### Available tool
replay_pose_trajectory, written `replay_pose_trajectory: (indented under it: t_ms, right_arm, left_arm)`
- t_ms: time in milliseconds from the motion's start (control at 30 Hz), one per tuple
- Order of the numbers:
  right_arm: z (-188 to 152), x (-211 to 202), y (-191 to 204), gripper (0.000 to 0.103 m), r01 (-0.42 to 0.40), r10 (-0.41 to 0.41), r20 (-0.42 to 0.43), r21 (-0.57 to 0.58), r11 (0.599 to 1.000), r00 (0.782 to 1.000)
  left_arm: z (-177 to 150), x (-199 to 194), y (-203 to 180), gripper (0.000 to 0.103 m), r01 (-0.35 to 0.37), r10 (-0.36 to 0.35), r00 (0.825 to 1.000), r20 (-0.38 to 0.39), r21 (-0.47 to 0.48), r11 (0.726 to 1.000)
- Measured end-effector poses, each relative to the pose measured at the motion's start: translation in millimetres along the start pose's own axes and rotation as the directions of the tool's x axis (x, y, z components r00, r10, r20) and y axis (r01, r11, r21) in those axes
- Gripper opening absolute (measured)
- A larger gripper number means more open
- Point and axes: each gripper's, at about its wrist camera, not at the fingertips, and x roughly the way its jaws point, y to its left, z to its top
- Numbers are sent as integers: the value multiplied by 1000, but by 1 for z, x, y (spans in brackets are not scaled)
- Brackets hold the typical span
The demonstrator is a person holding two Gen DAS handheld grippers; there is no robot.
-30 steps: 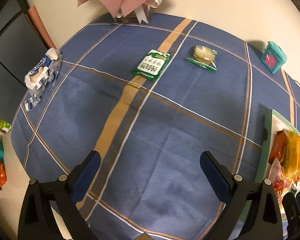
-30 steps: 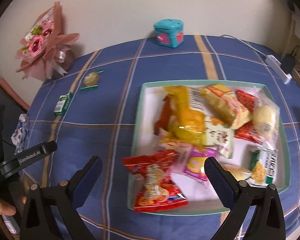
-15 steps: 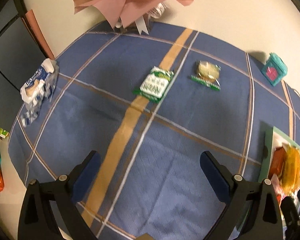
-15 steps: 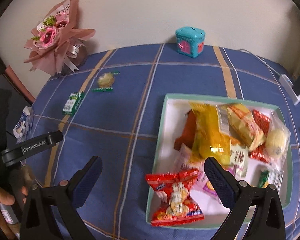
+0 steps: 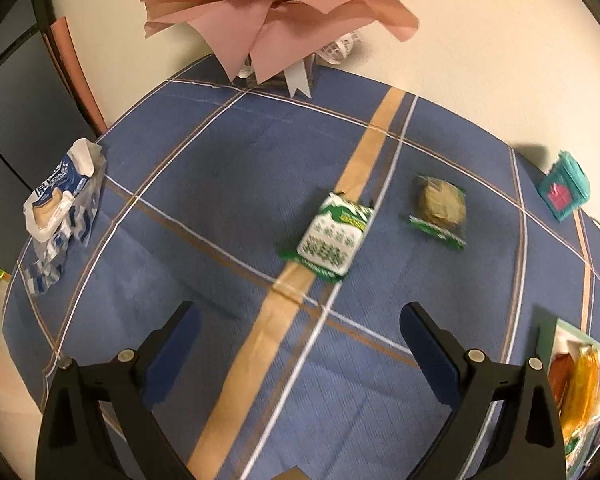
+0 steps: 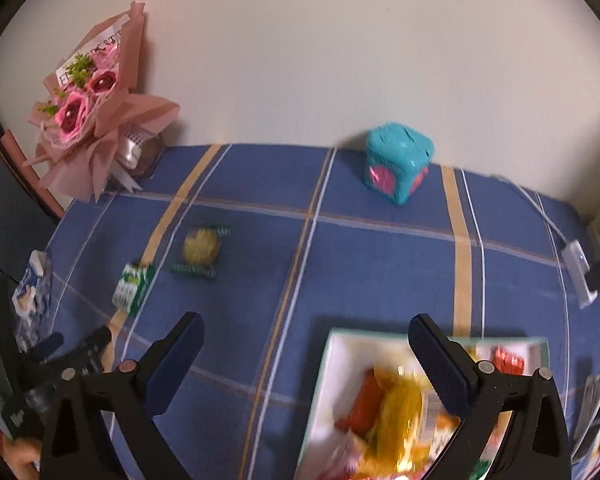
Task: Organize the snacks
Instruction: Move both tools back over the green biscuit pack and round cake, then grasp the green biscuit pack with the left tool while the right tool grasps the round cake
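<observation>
My left gripper point(image 5: 296, 344) hangs over the blue checked tablecloth point(image 5: 204, 184) with its fingers spread wide and nothing between them, and the green-and-white snack packet point(image 5: 329, 236) lies flat on the tan stripe just ahead of the tips. Beside it, toward the wall, sits a round biscuit in a clear wrapper with green ends point(image 5: 440, 210), near the packet but apart from it. My right gripper point(image 6: 306, 346) is likewise released and empty, poised above the near corner of the tray point(image 6: 324, 364), which already holds a heap of wrapped snacks; those are too blurred to tell one from another. I judge that the two loose items on the cloth are what remain to be gathered, with the packet the nearer target for my left side. The packet is thin and lies flat, so my fingers could skid over the slick film or pinch up a fold of cloth along with it. If I come in crooked I could nudge it toward the biscuit. The wrapper could also slip out on the way across, since it gives little to hold. At the far left edge a torn blue-and-white bag point(image 5: 58, 216) stands close to the table's rim, and a careless sweep of my arm could knock it off. The tray is crowded, so anything dropped on the pile may slide back out.
</observation>
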Motion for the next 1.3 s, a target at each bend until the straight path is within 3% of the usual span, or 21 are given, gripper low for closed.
replay_pose_trajectory:
  t_ms: [267,733,867,933,1067,1133,1200,1300]
  right_arm:
    - [41,47,36,103,-37,35,-36,-37,999,999]
    - [45,151,104,103,-73,64,-165,-51,996,984]
    - [44,167,118,102,-61,46,-175,-79,995,984]
    - [45,174,123,99,-54,37,-180,-89,995,983]
    - [44,184,130,91,-50,30,-193,-100,994,981]
    - [44,188,133,84,-44,22,-201,-103,994,979]
    - [43,192,134,77,-44,22,-211,-99,994,977]
    - [41,197,135,60,-43,20,-220,-100,994,975]
  left_arm:
    - [24,26,9,99,3,-3,1000,1,-14,1000]
    - [34,73,-16,98,-21,21,1000,-5,103,995]
    - [36,79,-21,85,-24,22,1000,12,127,992]
    - [37,83,-23,83,-22,21,1000,10,134,991]
    - [37,89,-24,68,-7,7,1000,2,142,990]
    - [37,89,-25,62,4,-5,1000,5,146,989]
    - [37,87,-26,45,10,-12,1000,11,150,989]
    - [36,86,-27,42,8,-10,1000,17,160,987]
